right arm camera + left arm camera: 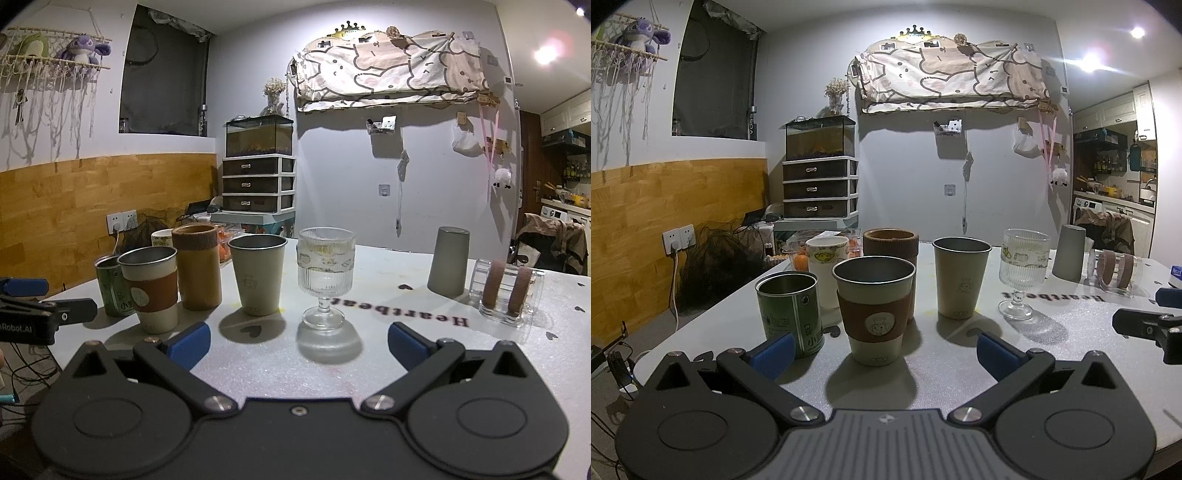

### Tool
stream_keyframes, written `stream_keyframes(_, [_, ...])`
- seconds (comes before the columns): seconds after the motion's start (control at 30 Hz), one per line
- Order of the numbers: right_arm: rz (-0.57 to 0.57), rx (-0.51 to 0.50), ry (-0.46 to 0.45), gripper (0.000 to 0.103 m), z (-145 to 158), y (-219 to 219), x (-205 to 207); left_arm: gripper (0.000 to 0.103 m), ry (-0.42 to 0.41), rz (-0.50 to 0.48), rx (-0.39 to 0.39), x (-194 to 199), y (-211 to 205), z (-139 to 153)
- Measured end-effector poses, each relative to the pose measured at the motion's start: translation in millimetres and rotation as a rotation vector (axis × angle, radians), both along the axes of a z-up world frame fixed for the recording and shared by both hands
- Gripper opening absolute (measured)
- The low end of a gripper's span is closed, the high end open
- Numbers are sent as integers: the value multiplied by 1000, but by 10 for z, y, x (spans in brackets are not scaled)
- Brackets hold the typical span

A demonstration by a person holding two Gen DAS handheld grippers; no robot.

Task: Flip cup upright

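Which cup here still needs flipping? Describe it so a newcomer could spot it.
On the white table, look right of the ribbed stemmed glass, beside the clear holder. The plain grey cup stands mouth-down, closed base on top, while the other cups show open rims.

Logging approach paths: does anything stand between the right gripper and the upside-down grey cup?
Nothing visible does. The grey cup stands inverted, far right on the table. The open right gripper faces the ribbed goblet, which stands left of that line; the clear tumbler lies right of the cup.
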State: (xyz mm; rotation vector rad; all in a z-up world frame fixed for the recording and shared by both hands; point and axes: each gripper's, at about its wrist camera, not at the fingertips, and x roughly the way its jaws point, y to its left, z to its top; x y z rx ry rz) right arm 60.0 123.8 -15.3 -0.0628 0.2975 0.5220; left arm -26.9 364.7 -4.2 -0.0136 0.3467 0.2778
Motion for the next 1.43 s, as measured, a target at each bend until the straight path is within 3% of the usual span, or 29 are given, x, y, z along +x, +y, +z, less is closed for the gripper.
stream_keyframes(1.43, [-4, 6, -10, 103, 4, -6, -2, 103, 5, 8, -3, 8, -2, 26])
